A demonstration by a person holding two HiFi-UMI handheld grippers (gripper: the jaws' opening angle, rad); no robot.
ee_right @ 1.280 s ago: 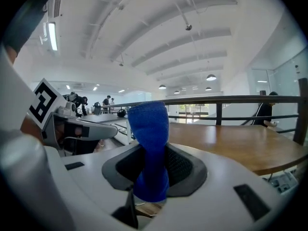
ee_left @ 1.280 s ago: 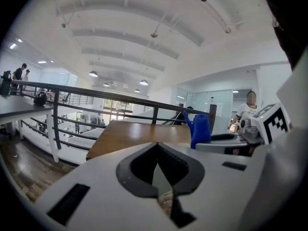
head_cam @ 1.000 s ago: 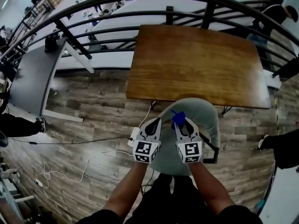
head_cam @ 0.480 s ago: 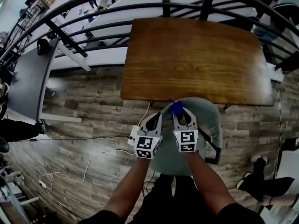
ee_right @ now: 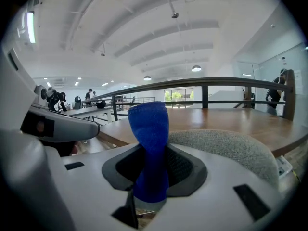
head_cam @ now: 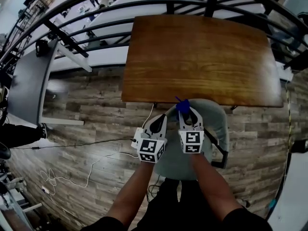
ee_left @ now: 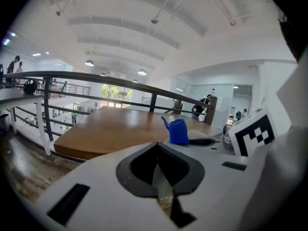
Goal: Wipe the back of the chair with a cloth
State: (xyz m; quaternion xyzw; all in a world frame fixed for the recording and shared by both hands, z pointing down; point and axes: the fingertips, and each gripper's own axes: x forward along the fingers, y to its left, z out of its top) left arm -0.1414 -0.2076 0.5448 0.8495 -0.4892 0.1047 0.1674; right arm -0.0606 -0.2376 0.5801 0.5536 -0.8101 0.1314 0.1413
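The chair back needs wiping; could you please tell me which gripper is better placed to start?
Right. The right gripper is shut on the blue cloth, with the grey chair back just ahead of it. The left gripper is shut on nothing, off to the chair's side.

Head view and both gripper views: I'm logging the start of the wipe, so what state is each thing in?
Small blue fabric cloth: pinched between the right gripper's fingers, sticking out past them.
Right gripper: shut on the cloth, over the chair.
Left gripper: fingers together, nothing between them.
Grey fabric chair: upright, nobody seated, at the near edge of the wooden table.
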